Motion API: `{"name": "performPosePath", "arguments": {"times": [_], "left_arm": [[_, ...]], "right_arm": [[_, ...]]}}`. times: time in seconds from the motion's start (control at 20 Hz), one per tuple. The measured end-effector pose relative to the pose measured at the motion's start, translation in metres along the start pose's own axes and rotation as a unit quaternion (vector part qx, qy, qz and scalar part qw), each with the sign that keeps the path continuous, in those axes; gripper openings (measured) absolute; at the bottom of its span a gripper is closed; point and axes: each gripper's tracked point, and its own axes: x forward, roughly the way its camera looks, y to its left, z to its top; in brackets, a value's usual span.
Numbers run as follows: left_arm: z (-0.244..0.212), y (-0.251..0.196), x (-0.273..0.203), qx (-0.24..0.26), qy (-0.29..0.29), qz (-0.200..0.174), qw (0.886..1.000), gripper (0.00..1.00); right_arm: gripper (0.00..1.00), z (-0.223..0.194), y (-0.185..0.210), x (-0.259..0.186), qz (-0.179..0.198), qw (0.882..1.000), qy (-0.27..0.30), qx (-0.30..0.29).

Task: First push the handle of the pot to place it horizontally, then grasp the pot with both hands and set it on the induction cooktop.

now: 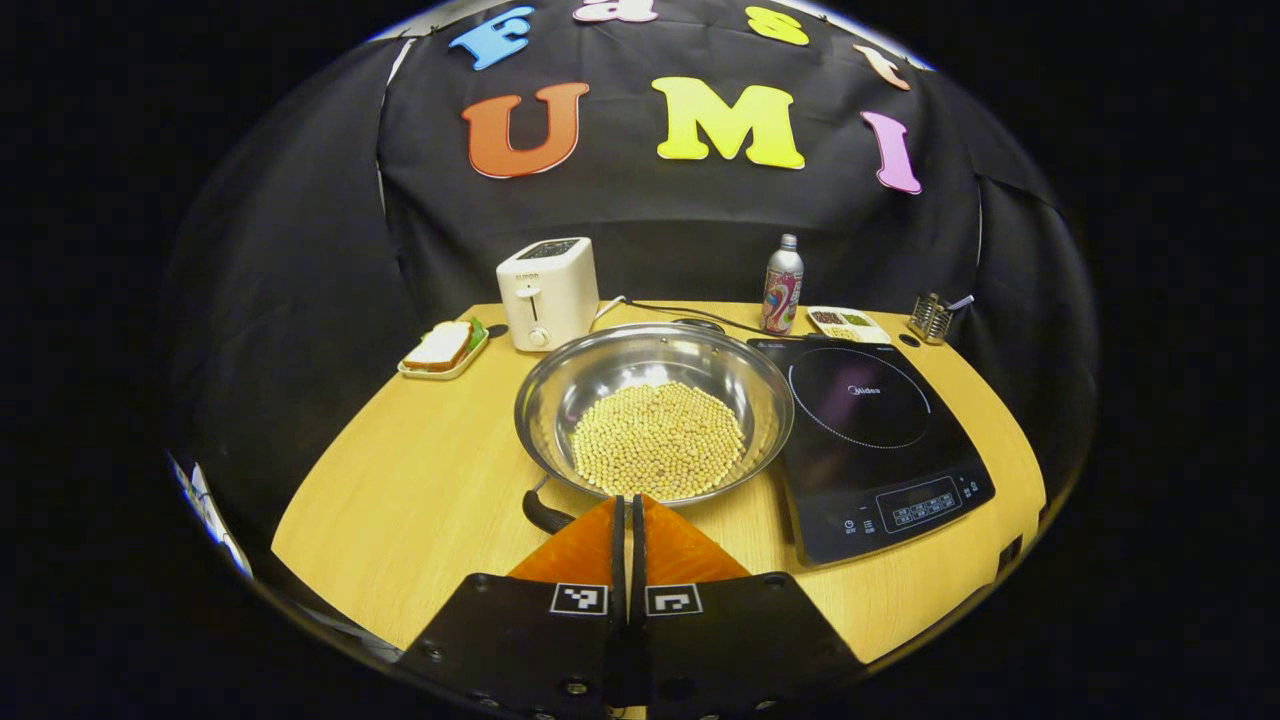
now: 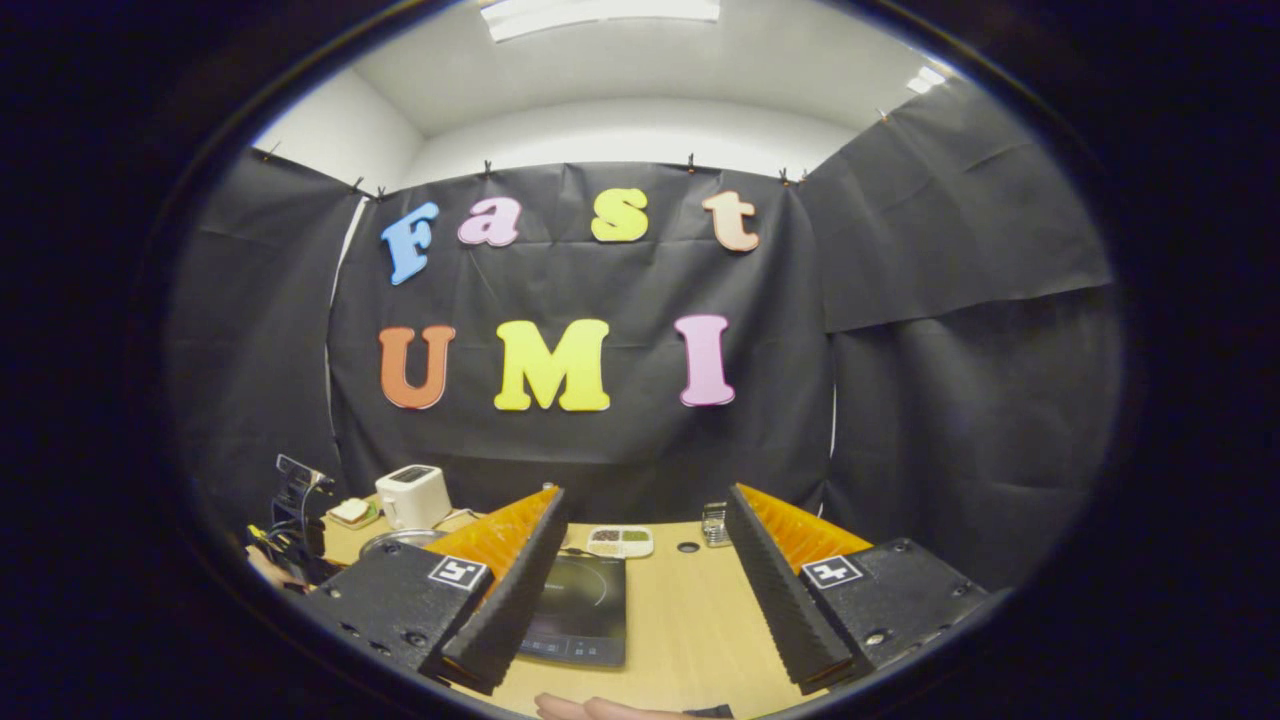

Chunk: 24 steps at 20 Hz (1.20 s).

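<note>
My left gripper (image 1: pixel 630 510) is pinched nearly closed on nothing, its tips just before the near rim of the pot (image 1: pixel 654 412), whose black handle (image 1: pixel 545 512) pokes out toward me at the left. The pot holds yellow beans and sits on the wooden surface (image 1: pixel 420 490), just left of the cooktop (image 1: pixel 870 440). My right gripper (image 2: pixel 645 505) hangs spread wide, above the surface. Farther back stand a toaster (image 1: pixel 548 292) and a bottle (image 1: pixel 782 286).

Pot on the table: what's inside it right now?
The pot holds a heap of small yellow beans that covers most of its base; the shiny inner wall shows around them.
</note>
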Motion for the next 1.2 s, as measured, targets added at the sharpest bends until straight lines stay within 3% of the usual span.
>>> {"name": "performPosePath", "arguments": {"times": [0.45,0.5,0.55,0.8,0.85,0.9,0.95,1.15,1.2], "left_arm": [[-0.028,-0.014,0.018,-0.017,0.043,-0.034,0.998,0.0],[-0.028,-0.012,0.02,-0.019,0.045,-0.031,0.998,0.1],[-0.03,-0.009,0.024,-0.019,0.048,-0.029,0.998,0.0],[-0.034,-0.002,0.03,-0.028,0.066,-0.035,0.997,0.0],[-0.035,0.0,0.03,-0.027,0.066,-0.034,0.997,0.1],[-0.035,0.004,0.031,-0.027,0.066,-0.03,0.997,0.1],[-0.035,0.008,0.031,-0.029,0.066,-0.026,0.997,0.0],[-0.035,0.026,0.04,-0.051,0.073,-0.013,0.996,0.0],[-0.034,0.03,0.041,-0.058,0.076,-0.013,0.995,0.1]], "right_arm": [[0.96,-0.009,-0.004,0.012,-0.001,1.0,0.008,-0.004],[0.99,-0.009,-0.004,0.013,-0.002,1.0,0.005,-0.006],[0.99,-0.007,-0.007,0.015,-0.005,1.0,0.001,-0.006],[0.96,-0.004,-0.004,0.03,-0.006,1.0,-0.003,-0.014],[0.96,-0.001,-0.002,0.034,-0.005,1.0,-0.004,-0.016],[0.99,0.001,-0.001,0.04,-0.005,1.0,-0.003,-0.016],[0.99,0.003,0.001,0.043,-0.004,1.0,-0.003,-0.013],[0.96,0.009,0.007,0.058,0.003,1.0,-0.007,-0.002],[0.96,0.009,0.006,0.062,-0.002,1.0,-0.008,-0.002]]}}
